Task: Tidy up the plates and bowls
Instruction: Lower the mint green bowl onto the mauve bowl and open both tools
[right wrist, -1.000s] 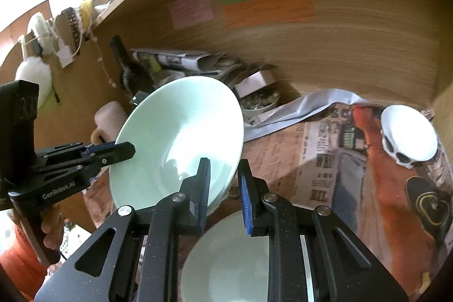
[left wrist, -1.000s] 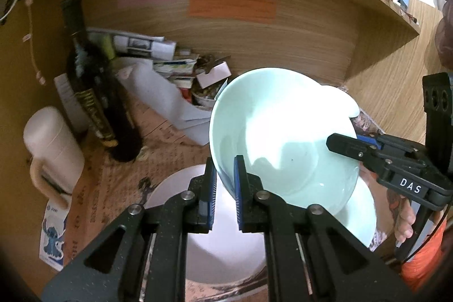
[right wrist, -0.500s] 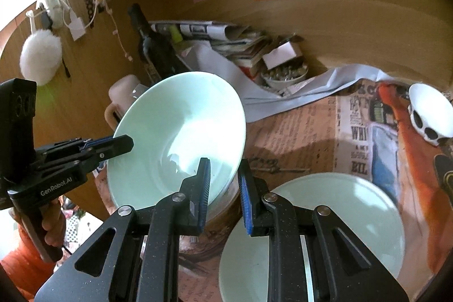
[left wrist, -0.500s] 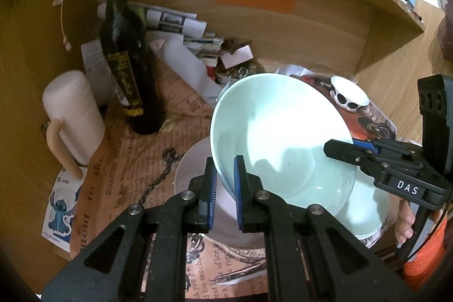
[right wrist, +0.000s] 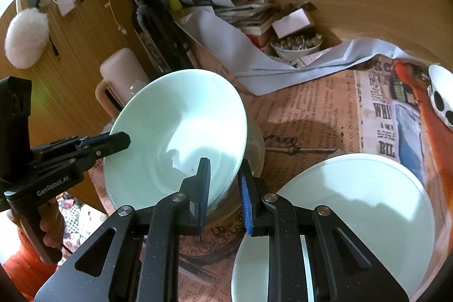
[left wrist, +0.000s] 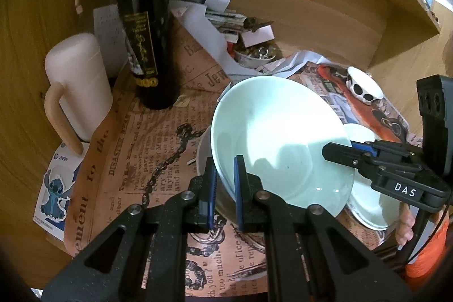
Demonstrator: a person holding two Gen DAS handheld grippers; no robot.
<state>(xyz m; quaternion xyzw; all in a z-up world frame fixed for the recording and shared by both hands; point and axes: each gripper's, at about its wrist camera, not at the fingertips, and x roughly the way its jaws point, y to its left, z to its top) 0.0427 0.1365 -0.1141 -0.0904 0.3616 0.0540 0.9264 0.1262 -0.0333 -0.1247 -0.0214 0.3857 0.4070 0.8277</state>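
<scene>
A pale green bowl [left wrist: 279, 143] is gripped at opposite rims by the left gripper [left wrist: 225, 190] and the right gripper [right wrist: 223, 193], both clamped on its wall, and is held tilted just above a white bowl [left wrist: 205, 160] on the newspaper-covered shelf. The stacking step is judged to be in hand: next, the bowl would need to be levelled, seated in the one below, and both grips released. A pale green plate [right wrist: 368, 205] lies just beside it. Compared with a second earlier, the bowl has been brought lower, and the wine bottle [left wrist: 144, 27] and cream mug [left wrist: 76, 87] now loom larger.
</scene>
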